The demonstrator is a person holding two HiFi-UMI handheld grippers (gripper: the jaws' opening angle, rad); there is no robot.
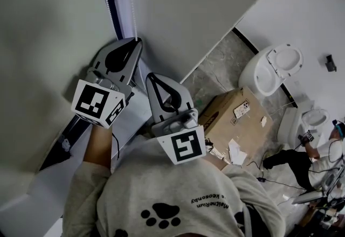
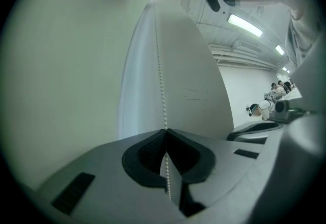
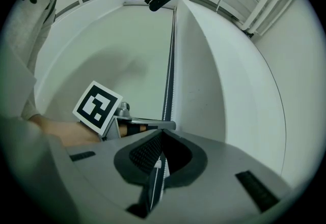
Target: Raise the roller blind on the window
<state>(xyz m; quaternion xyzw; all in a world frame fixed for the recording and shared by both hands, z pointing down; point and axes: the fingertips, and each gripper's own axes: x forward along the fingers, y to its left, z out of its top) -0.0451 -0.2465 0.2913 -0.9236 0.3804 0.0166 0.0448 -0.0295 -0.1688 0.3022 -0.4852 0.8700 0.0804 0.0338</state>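
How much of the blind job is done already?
Done: the left gripper and right gripper both have their jaws shut on the bead chain. In hand: holding it, ready to pull. Left: the pulling; the blind's edge isn't in view, so I can't tell how far up it is.

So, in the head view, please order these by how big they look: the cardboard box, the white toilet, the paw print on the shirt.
1. cardboard box
2. white toilet, somewhat smaller
3. paw print, clearly smallest, although it is nearest to the camera
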